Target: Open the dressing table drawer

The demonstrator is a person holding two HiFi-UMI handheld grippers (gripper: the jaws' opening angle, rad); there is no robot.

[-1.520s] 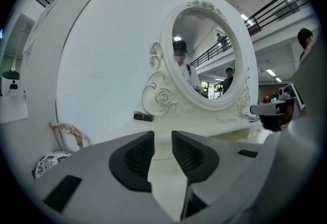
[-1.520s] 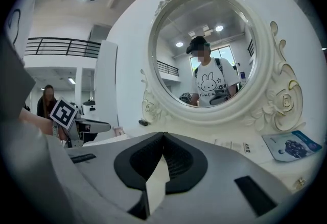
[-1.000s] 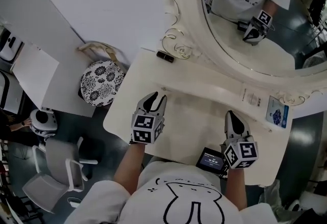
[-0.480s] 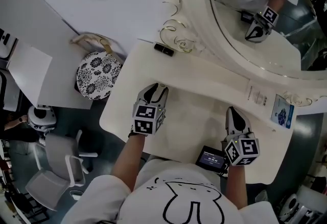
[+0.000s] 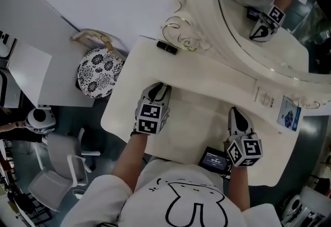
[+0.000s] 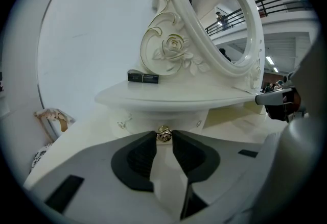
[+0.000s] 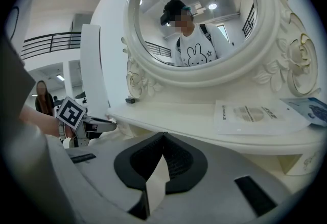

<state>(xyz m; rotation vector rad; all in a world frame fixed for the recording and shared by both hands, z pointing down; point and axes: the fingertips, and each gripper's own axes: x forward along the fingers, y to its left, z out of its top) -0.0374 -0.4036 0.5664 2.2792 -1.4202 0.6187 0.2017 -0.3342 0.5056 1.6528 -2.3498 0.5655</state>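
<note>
The white dressing table [image 5: 196,117] has a raised back shelf [image 6: 173,98], and under it a small drawer front [image 6: 134,119] with a gold knob [image 6: 163,134]. My left gripper [image 6: 163,136] points at that drawer; its jaws are closing, with the knob between the fingertips and touching both. In the head view the left gripper [image 5: 159,87] reaches under the shelf edge, which hides the drawer. My right gripper [image 5: 236,114] rests over the tabletop to the right, shut with nothing in it, its tips meeting in the right gripper view [image 7: 163,134].
A black tube [image 5: 167,47] lies on the shelf's left end; a leaflet [image 5: 265,97] and a blue card [image 5: 288,113] lie at its right. A dark device [image 5: 214,161] sits at the table's front edge. The oval mirror [image 5: 269,9] stands behind. A patterned stool [image 5: 100,72] is on the left.
My left gripper has edged forward under the shelf and its fingers have drawn closer together. The right gripper stays in about the same place, still shut.
</note>
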